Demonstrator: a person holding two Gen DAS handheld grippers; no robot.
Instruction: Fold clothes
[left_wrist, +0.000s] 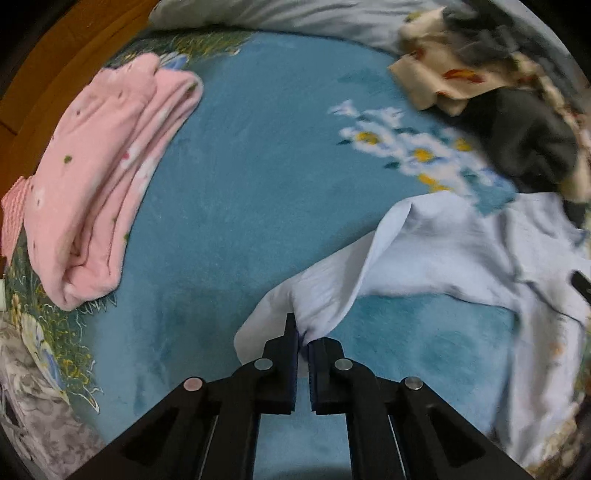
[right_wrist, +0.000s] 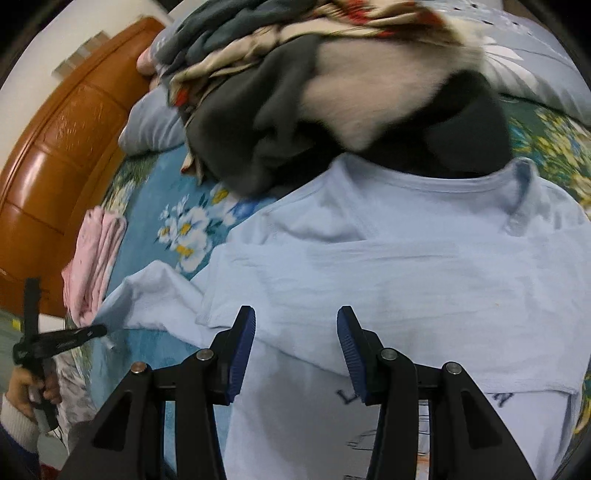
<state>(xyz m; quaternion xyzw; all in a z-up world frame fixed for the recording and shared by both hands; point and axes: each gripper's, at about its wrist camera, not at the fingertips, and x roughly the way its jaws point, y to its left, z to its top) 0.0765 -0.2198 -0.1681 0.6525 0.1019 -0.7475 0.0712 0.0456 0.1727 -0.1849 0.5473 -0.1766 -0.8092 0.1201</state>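
Note:
A pale blue T-shirt (right_wrist: 406, 258) lies on a blue flowered blanket (left_wrist: 240, 184), collar toward the clothes pile. My left gripper (left_wrist: 303, 341) is shut on the shirt's sleeve (left_wrist: 325, 306) and holds it lifted to the left of the body; the left gripper also shows in the right wrist view (right_wrist: 99, 328). My right gripper (right_wrist: 295, 332) is open and empty, hovering just above the shirt's body near its printed lower part.
A folded pink garment (left_wrist: 96, 177) lies at the blanket's left side. A pile of dark grey and patterned clothes (right_wrist: 314, 92) lies past the shirt's collar. A wooden headboard (right_wrist: 55, 147) stands at the left. Pale bedding (left_wrist: 295, 14) lies at the far edge.

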